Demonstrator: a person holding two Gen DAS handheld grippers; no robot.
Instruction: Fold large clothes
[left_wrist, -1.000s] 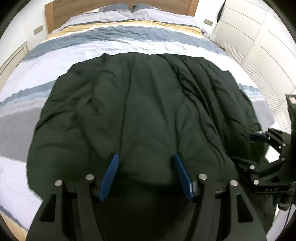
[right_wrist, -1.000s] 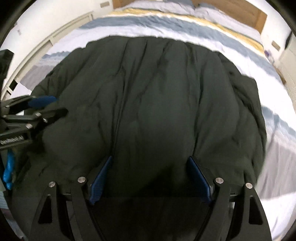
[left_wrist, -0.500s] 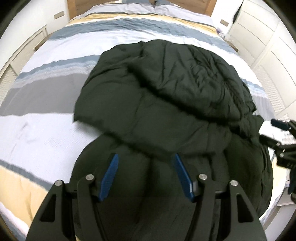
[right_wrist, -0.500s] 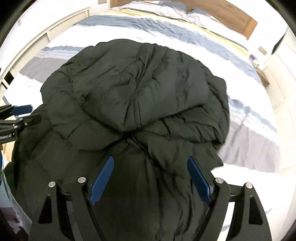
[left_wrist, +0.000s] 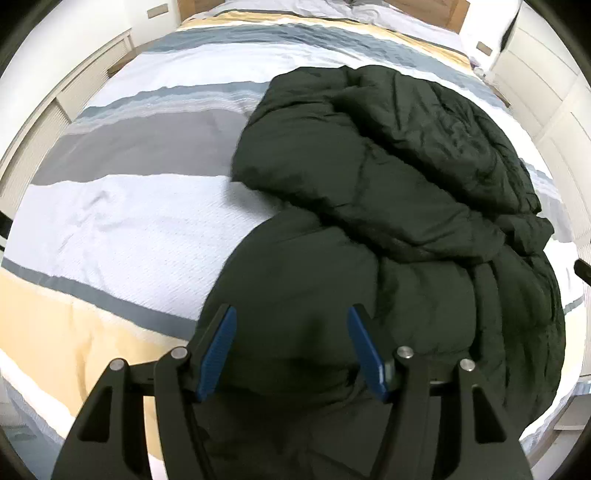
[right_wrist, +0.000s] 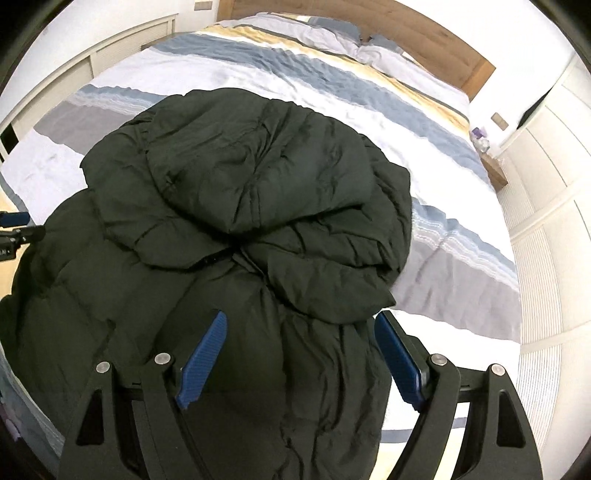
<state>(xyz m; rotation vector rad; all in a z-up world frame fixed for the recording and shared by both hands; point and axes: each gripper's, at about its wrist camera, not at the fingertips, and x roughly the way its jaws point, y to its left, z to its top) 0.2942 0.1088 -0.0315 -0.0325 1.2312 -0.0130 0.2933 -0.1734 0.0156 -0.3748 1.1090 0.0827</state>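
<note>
The dark green puffy quilted coat (right_wrist: 236, 229) lies on the striped bed cover (left_wrist: 122, 225), near the foot edge, with its upper half folded over the lower half. The left gripper (left_wrist: 291, 347) and the right gripper (right_wrist: 299, 354) are both open above the coat, and nothing is pressed between their blue pads (right_wrist: 201, 363). The risk, I think, is the thick padding: it may spring up and the folded half may slide off. The part at the foot edge could also slip down from the bed.
</note>
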